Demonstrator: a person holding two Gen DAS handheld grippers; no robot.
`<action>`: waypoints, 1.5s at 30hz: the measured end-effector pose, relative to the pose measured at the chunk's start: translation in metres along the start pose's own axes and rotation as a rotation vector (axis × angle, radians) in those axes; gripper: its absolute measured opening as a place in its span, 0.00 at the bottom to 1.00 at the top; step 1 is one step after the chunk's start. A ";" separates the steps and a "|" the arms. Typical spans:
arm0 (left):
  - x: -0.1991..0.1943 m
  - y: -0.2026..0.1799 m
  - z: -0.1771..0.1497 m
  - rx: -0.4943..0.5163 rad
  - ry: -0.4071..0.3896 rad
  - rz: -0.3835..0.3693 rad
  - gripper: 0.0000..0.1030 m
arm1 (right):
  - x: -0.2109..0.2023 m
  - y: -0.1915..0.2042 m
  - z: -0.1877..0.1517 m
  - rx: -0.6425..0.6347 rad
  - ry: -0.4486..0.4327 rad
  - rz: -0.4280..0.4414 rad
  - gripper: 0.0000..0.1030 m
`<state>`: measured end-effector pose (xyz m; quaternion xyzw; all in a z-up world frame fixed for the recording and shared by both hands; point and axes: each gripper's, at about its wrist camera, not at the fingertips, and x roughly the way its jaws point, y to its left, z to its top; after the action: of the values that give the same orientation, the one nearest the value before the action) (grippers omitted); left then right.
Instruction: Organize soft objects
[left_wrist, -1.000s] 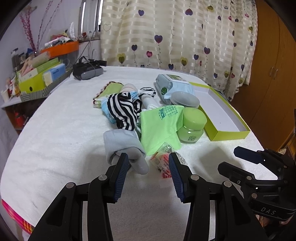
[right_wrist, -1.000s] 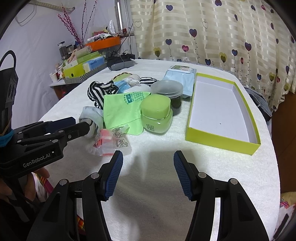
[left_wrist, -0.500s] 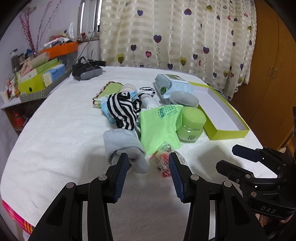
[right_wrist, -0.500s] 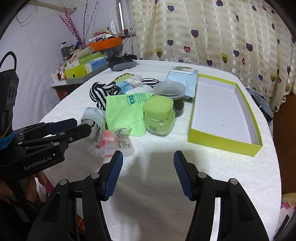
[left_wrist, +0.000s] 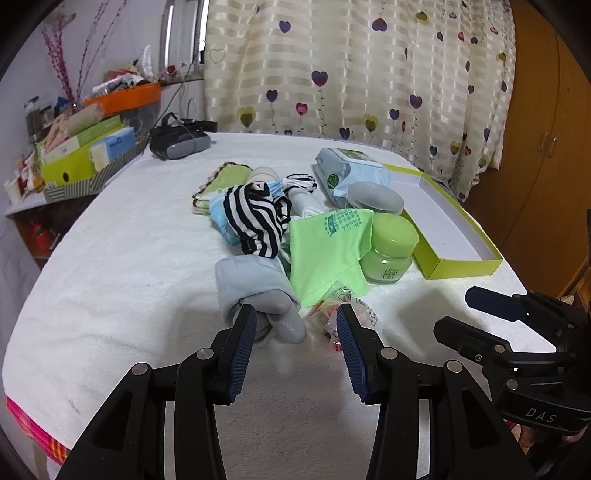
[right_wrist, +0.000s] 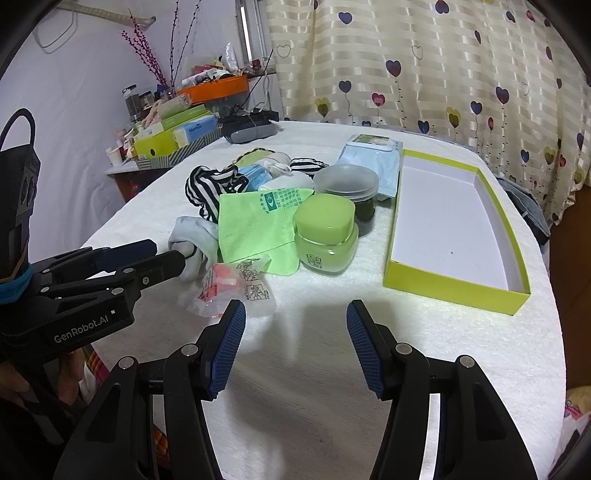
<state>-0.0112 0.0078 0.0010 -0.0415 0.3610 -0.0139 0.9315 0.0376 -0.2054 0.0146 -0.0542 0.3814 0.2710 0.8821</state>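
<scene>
A rolled pale-grey fabric sock (left_wrist: 258, 288) lies on the white towelling-covered surface (left_wrist: 122, 266), its long axis running from the heap of cloth toward the camera of the left wrist view, rounded end nearest. The left gripper (left_wrist: 293, 321) hangs just short of it, jaws spread wide and gripping nothing; the sock's near end sits between the blue-ribbed fingertips (left_wrist: 246, 326), though contact cannot be made out from this angle. Behind the sock a black-and-white striped garment (left_wrist: 255, 221) is bunched over a light-blue cloth (left_wrist: 219, 214), and a flat lime-green printed cloth (left_wrist: 325, 247) spreads toward a squat green glass jar with a pale-green lid (left_wrist: 388, 251). A crinkled clear plastic packet with red contents (right_wrist: 229, 288) lies just beside the sock's end. The right gripper (right_wrist: 295, 332) hovers above bare towelling, jaws likewise wide apart and empty. To its right sits a long, shallow lime-green cardboard box with a white inside (right_wrist: 480, 291), its long axis pointing away toward the heart-patterned curtain (right_wrist: 424, 62).
</scene>
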 end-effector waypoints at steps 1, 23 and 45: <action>0.000 0.001 0.000 -0.001 -0.002 -0.002 0.43 | 0.000 0.000 0.000 -0.001 0.000 0.002 0.56; -0.005 0.044 0.006 -0.053 -0.036 0.013 0.43 | 0.026 0.029 0.008 -0.047 0.019 0.098 0.56; 0.033 0.046 0.010 -0.083 0.029 -0.075 0.50 | 0.073 0.029 0.008 -0.032 0.099 0.145 0.47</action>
<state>0.0197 0.0524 -0.0172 -0.0935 0.3731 -0.0342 0.9224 0.0686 -0.1465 -0.0280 -0.0540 0.4231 0.3370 0.8393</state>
